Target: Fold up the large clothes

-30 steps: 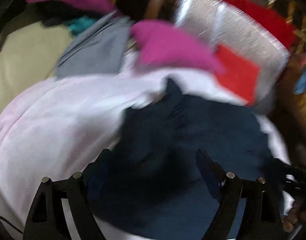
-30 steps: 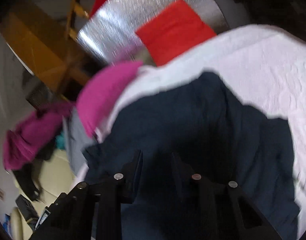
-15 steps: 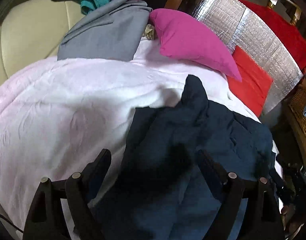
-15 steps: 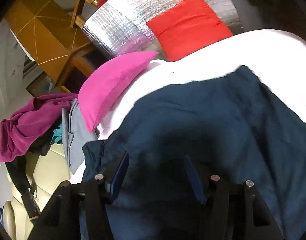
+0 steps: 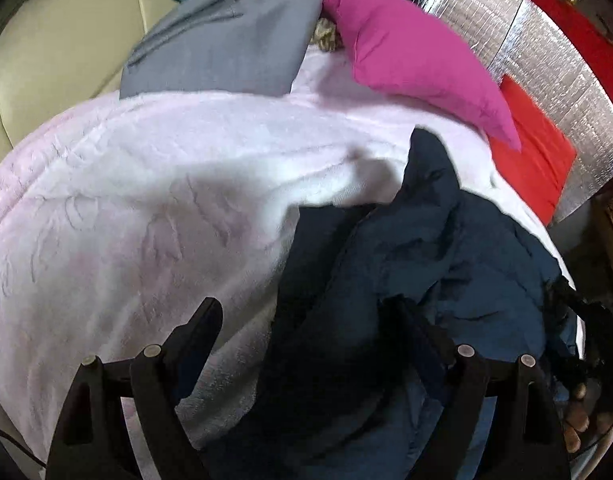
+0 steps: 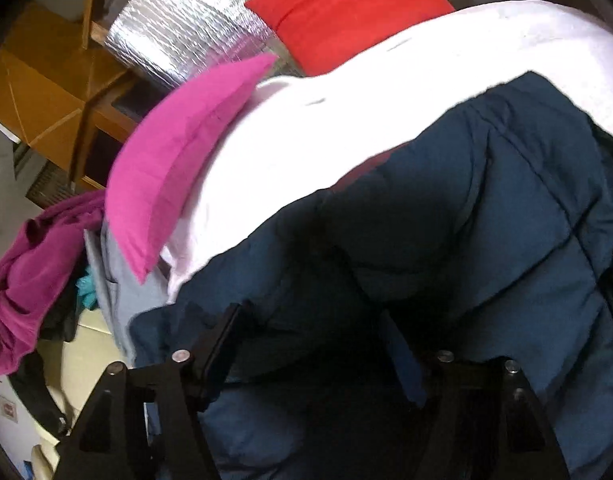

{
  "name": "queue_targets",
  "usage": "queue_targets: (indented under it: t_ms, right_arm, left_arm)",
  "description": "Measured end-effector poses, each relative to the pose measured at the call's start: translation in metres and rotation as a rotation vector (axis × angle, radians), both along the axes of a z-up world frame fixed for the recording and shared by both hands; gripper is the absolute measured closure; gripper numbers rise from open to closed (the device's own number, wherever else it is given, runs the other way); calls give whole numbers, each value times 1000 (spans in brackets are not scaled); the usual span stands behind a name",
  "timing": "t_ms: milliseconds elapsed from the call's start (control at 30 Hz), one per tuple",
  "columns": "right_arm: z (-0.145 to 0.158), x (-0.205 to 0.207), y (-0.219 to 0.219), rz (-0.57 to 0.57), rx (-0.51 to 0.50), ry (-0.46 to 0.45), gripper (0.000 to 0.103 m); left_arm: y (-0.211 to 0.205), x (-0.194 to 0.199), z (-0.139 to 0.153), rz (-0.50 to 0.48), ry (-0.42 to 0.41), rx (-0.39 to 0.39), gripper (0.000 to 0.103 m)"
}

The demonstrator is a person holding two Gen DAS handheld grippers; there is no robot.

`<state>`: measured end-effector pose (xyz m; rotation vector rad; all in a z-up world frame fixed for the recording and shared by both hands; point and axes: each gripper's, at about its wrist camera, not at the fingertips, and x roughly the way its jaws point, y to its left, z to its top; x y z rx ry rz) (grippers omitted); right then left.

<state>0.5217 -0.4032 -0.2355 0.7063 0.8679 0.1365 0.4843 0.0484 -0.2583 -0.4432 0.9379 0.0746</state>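
Fingers on both grippers stand apart with nothing pinched: my left gripper gapes over the navy quilted jacket, and my right gripper has just been opening, jacket fabric beneath it but not clamped. That jacket lies rumpled on a pale pink blanket. I judge the next grab should take a hem or sleeve edge, not bunched padding, so the fold lies flat. Beyond sit a magenta pillow, red cushion, silver foil sheet and grey garment.
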Motion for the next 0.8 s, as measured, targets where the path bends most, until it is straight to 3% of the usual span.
queue_targets:
  t_ms: [167, 333, 467, 633, 800]
  right_arm:
    - [36, -52, -44, -55, 34, -75, 29]
    - [46, -115, -119, -168, 82, -104, 20]
    - [28, -157, -168, -211, 193, -52, 19]
    - [4, -178, -204, -257, 220, 1, 19]
    - [-26, -166, -207, -188, 347, 70, 18]
  left_arm:
    - [18, -18, 21, -18, -62, -38, 15]
    - [39, -26, 20, -38, -37, -135, 14]
    - [48, -20, 6, -63, 30, -246, 14]
    - [48, -18, -12, -87, 100, -386, 14]
    - [38, -15, -21, -115, 148, -403, 14]
